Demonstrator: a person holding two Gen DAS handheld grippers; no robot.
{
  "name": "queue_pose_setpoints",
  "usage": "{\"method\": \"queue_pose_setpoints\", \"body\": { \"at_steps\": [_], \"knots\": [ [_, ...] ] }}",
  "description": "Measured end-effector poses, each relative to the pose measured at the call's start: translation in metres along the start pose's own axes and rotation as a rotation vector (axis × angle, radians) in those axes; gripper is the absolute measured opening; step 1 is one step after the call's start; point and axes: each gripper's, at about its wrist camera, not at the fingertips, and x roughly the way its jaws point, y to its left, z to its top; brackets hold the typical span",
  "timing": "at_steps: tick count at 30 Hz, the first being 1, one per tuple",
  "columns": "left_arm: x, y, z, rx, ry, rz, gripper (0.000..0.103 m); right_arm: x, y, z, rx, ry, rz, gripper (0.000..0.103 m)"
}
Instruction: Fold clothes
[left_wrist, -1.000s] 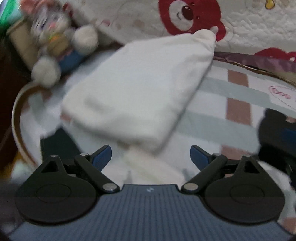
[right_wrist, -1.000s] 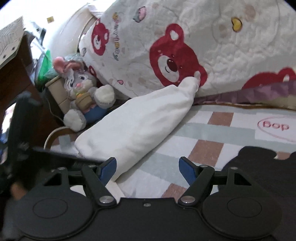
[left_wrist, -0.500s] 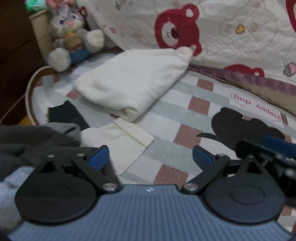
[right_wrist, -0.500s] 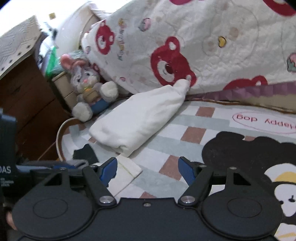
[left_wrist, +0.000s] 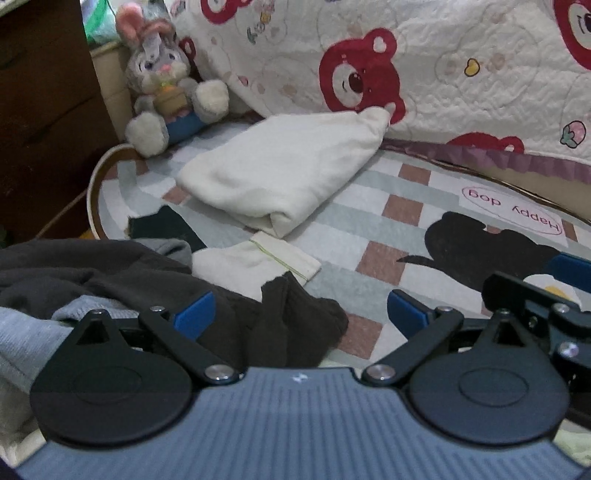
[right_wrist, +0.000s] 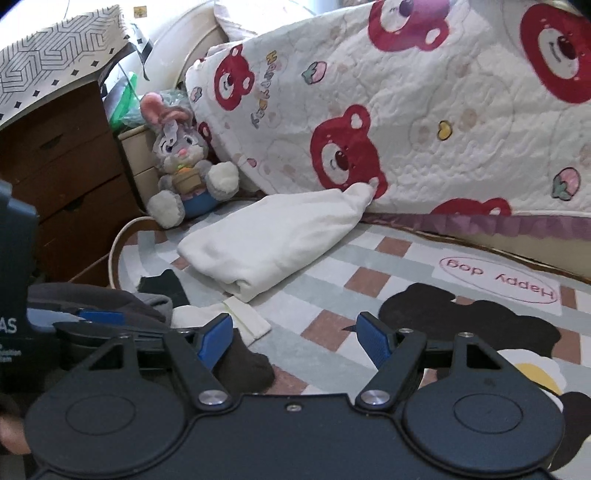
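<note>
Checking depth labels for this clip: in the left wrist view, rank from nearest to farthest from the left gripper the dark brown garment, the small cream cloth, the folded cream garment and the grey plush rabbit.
1. Dark brown garment, between the open left gripper's fingers.
2. Small cream cloth, just beyond, centre.
3. Folded cream garment, mid-rug.
4. Grey plush rabbit, far left, against the quilt.

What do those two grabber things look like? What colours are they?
Each is black plastic with two round discs, silver screws and hinged arms ending in blue pads. The left gripper has a ribbed grey-blue body with a tiny white mark in the middle. The right gripper has a plain black body. The left one's grey-blue side, seen from the right wrist camera, carries white lettering, only partly visible.
</note>
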Motion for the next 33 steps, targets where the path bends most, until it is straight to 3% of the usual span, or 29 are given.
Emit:
{"method": "queue_pose_setpoints", "body": {
  "at_steps": [14, 21, 28, 33],
  "knots": [
    [-0.002, -0.006, -0.013, -0.018, -0.031, 0.029, 0.102, 0.005, -0.012, -0.022, 0.085, -0.019, 0.029, 0.078],
    [0.003, 0.006, -0.020, -0.125, 0.007, -0.035, 0.103, 0.000, -0.006, -0.025, 0.058, -0.065, 0.012, 0.078],
    [0.010, 0.006, -0.030, -0.072, -0.009, 0.009, 0.103, 0.006, -0.001, -0.030, 0.047, -0.063, -0.006, 0.078],
    [0.024, 0.011, -0.038, -0.078, 0.023, 0.016, 0.103, 0.011, 0.010, -0.035, -0.005, -0.047, -0.029, 0.078]
  ]
}}
